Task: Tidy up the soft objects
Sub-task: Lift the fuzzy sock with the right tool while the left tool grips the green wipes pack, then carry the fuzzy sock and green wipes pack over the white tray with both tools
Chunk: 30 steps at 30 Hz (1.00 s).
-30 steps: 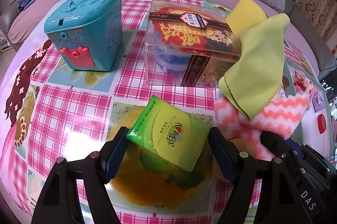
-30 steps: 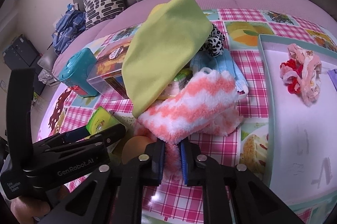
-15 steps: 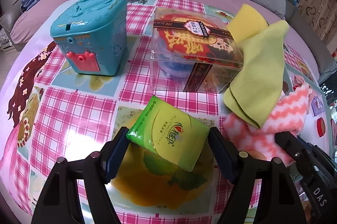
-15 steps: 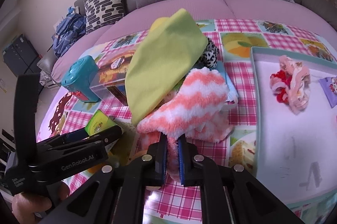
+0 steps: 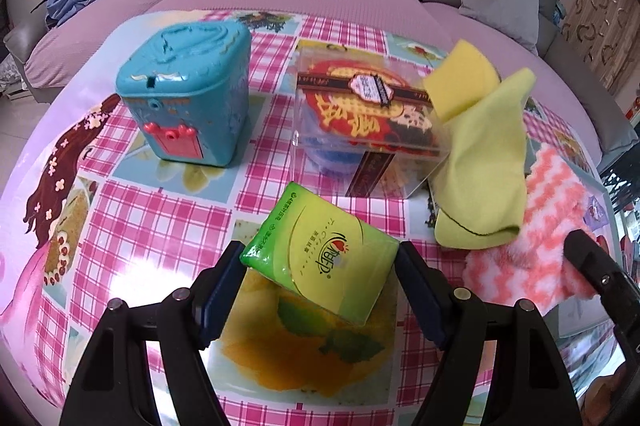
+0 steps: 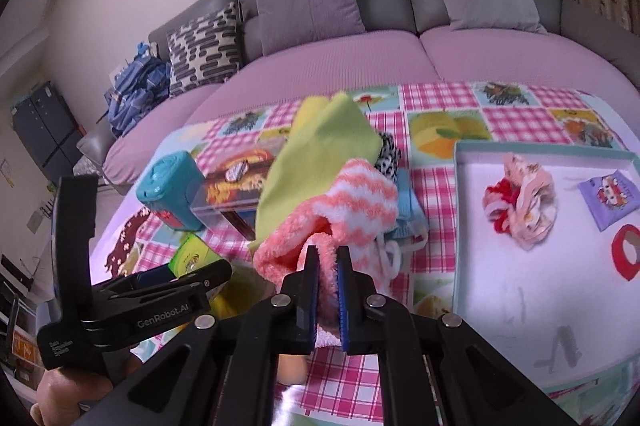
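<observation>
"GenRobot.AI" stands in pale letters on the black arm of the left tool (image 6: 160,282). The green tissue pack (image 5: 320,258) carries a logo and Chinese characters too small to read; the clear box's (image 5: 368,129) label is unreadable.

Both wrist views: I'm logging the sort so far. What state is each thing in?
Left gripper: closed on the green tissue pack, held tilted.
Right gripper: shut on the pink striped fuzzy sock, lifted.
Lime cloth: draped over the sock.
Teal toy box: upright, lid shut.
Clear gift box: closed.
Tray: holds a scrunchie and a purple pouch.
</observation>
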Tool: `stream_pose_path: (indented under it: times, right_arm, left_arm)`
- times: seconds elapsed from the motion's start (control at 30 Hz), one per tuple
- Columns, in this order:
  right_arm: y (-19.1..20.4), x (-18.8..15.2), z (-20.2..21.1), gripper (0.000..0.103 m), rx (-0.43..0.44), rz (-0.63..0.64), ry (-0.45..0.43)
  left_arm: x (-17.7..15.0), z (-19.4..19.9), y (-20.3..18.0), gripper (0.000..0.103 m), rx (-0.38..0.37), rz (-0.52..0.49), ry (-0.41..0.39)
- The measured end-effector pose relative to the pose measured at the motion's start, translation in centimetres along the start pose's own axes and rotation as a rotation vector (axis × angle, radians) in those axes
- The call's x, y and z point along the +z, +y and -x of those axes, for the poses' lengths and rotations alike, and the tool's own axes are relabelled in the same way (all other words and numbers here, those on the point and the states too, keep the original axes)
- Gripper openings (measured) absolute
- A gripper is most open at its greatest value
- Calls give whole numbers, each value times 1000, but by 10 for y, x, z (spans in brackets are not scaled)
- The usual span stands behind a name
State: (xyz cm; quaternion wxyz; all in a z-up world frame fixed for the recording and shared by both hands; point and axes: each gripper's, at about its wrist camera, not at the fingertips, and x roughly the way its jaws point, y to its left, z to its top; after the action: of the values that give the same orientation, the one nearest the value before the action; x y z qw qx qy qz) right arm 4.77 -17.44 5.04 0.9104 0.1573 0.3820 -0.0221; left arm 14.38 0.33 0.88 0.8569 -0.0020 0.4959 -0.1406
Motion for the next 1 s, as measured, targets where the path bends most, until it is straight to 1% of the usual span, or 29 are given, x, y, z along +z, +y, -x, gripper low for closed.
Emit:
stream_pose_path:
  times: [0.37, 0.47, 0.63, 0.8, 0.83, 1.0]
  right_arm:
    - [-2, 10, 33, 8, 17, -14, -110]
    - [-3, 12, 38, 8, 14, -11, -127]
    - [-8, 8, 23, 8, -25, -18, -78]
    - [-12, 4, 13, 8, -43, -17, -48]
    - [-12, 4, 12, 12, -46, -12, -46]
    - [-16, 5, 5, 12, -68, -5, -58]
  left_arm:
    - [6, 32, -2, 77, -23, -1, -89]
    - [5, 32, -6, 77, -26, -10, -90]
    - [4, 28, -8, 77, -23, -11, -75]
    - [3, 26, -7, 77, -26, -12, -70]
    - [3, 26, -7, 77, -27, -12, -69]
    - [2, 25, -8, 77, -31, -13, -64]
